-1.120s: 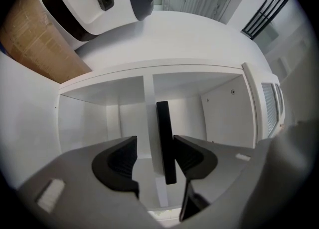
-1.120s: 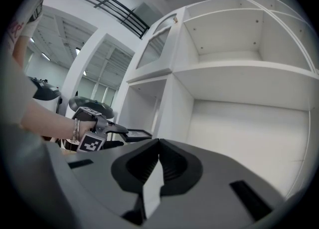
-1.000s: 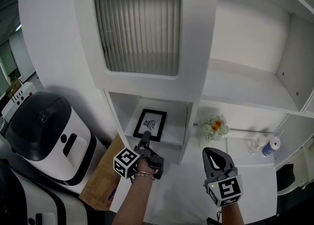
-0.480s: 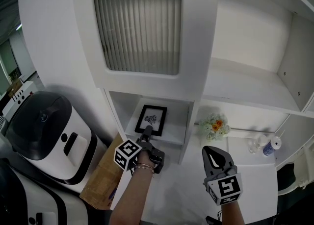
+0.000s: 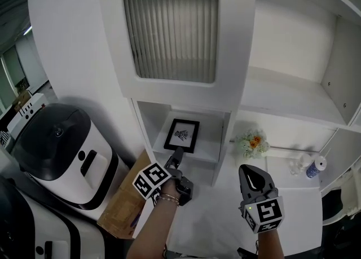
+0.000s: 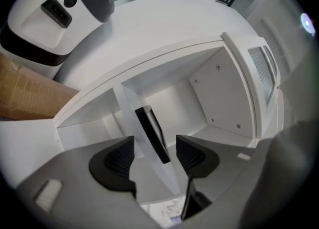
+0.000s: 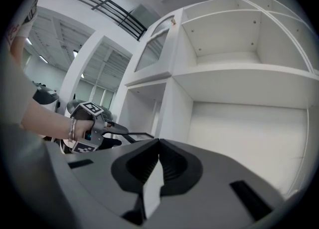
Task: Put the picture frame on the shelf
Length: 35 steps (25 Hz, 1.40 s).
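A black picture frame (image 5: 182,135) with a white print stands upright in the small lower compartment of the white shelf unit (image 5: 223,134). My left gripper (image 5: 176,154) reaches into that compartment at the frame's lower edge. In the left gripper view its jaws are opening: the frame (image 6: 151,130) stands edge-on between the two pads and neither pad presses on it. My right gripper (image 5: 253,178) hangs shut and empty in front of the shelf, lower right. In the right gripper view its jaws (image 7: 158,147) meet with nothing between them.
A ribbed-glass cabinet door (image 5: 172,23) hangs above the compartment. A white and black domed appliance (image 5: 53,150) and a cardboard box (image 5: 121,210) stand at the left. A flower bunch (image 5: 252,143) and a small bottle (image 5: 313,168) sit on the lower right shelf.
The whole head view has shifted a little, so frame and left gripper sit slightly further right. The frame looks more upright in its compartment. The right gripper has barely moved.
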Tool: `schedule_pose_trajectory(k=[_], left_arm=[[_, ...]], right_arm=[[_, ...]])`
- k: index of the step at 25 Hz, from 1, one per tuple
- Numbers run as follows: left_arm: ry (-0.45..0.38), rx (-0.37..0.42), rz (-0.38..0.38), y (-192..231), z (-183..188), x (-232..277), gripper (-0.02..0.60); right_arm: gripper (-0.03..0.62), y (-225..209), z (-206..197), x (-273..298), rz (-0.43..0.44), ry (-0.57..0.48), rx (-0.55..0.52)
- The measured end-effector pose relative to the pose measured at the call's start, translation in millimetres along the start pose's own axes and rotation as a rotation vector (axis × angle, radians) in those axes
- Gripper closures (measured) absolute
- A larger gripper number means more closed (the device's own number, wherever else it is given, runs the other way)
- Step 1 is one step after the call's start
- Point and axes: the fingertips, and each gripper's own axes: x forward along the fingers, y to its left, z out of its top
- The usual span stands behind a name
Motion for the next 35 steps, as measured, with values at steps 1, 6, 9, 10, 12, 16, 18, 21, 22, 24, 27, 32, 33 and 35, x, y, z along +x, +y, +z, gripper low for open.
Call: schedule_pose_trajectory(k=[1,6,9,10,12,16,18,21,22,24,27,32,33,35], left_arm=[[0.006,0.030,-0.002,-3,-1,-4,0.334],[0.028,0.158,-0.029,-20,-2,-25,0.334],[0.019,0.267,-0.057,-38,1,-38,0.334],[0.012,0.309,-0.066,-43,2,-43,0.334],[-0.007,0.394,-0.074,-53,7,-54,0.334],[-0.041,0.575,-0.114,-75,16,-73,0.334],[-0.051,0.674,-0.133,-85,19,-81,0.334],[-0.070,0.810,-0.150,-99,22,-92,0.340],[-0.078,0.848,-0.155,-103,23,-96,0.354],[-0.097,0.913,-0.163,-109,26,-104,0.389],[-0.134,1.014,-0.163,-117,32,-115,0.419],[-0.221,1.158,-0.152,-129,48,-135,0.520],[-0.236,1.175,-0.148,-131,52,-138,0.544],[-0.261,1.202,-0.143,-133,58,-145,0.571]], right_arm=[[0.586,1,2,-1,-0.003,-0.004,0.002],[0.586,10,11,-9,-0.009,-0.025,0.002],[0.586,15,16,-13,-0.008,-0.037,0.002],[0.586,16,18,-14,-0.008,-0.042,0.001],[0.586,19,22,-16,-0.009,-0.054,0.001],[0.586,27,32,-18,-0.005,-0.078,-0.006],[0.586,29,37,-20,-0.007,-0.087,-0.014],[0.586,30,45,-22,-0.016,-0.101,-0.024],[0.586,30,46,-23,-0.017,-0.104,-0.025],[0.586,31,51,-24,-0.020,-0.114,-0.027],[0.586,33,58,-25,-0.023,-0.127,-0.035],[0.586,36,68,-27,-0.020,-0.145,-0.046],[0.586,36,69,-28,-0.020,-0.148,-0.047],[0.586,36,71,-29,-0.026,-0.154,-0.047]])
